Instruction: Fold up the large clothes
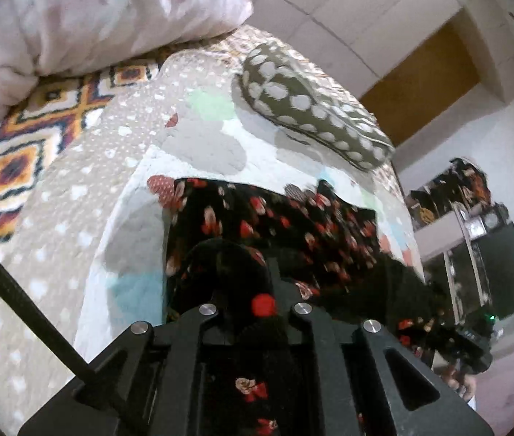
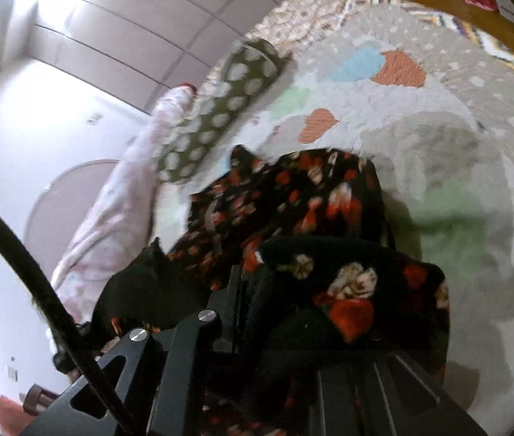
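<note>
A black garment with red and cream flowers (image 1: 275, 225) lies on the bed and drapes up into both grippers. My left gripper (image 1: 246, 290) is shut on a bunched fold of it; the cloth covers the fingertips and hangs down over the gripper body. In the right wrist view the same garment (image 2: 293, 196) stretches from the bed to my right gripper (image 2: 257, 290), which is shut on its edge, with a flap draped over the right finger. The other gripper shows at the left wrist view's right edge (image 1: 471, 345), cloth stretched toward it.
The bed has a grey and white quilt with coloured hearts (image 1: 199, 152) (image 2: 438, 145). An olive polka-dot pillow (image 1: 311, 105) (image 2: 217, 116) and a pale pink duvet (image 1: 75, 18) (image 2: 111, 210) lie beyond the garment. A patterned rug-like cover (image 1: 21, 152) sits left.
</note>
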`<state>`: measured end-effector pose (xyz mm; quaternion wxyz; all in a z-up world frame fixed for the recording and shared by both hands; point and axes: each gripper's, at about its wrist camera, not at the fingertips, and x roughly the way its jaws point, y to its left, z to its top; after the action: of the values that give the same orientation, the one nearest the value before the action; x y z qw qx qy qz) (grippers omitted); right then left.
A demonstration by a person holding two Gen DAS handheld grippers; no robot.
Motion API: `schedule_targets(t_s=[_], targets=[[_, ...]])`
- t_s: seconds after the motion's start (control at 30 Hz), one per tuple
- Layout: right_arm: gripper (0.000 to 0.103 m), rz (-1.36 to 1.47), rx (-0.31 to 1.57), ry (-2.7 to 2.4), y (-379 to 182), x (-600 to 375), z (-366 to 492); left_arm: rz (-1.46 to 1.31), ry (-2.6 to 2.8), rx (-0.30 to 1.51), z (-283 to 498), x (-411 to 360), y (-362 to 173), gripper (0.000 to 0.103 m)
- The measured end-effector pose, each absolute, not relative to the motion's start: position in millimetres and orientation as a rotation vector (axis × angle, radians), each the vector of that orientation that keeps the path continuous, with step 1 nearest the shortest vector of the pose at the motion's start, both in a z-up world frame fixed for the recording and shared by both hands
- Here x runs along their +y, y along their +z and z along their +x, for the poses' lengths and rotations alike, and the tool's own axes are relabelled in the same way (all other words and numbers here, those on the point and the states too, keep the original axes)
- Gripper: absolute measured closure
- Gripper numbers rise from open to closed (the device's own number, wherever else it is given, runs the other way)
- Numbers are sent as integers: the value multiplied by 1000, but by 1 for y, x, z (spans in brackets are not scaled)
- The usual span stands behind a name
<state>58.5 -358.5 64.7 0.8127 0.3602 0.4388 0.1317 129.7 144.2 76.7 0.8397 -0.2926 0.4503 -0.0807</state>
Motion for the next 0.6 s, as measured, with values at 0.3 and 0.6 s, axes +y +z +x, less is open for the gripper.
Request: schedule_targets(t_s=[0.3,0.6], targets=[[56,962,946,270,34,-369,112,-983,-258,879,155,175,55,56],[20,1338,692,292,43,-407,108,-1093,-291,793,142,200,80,35]])
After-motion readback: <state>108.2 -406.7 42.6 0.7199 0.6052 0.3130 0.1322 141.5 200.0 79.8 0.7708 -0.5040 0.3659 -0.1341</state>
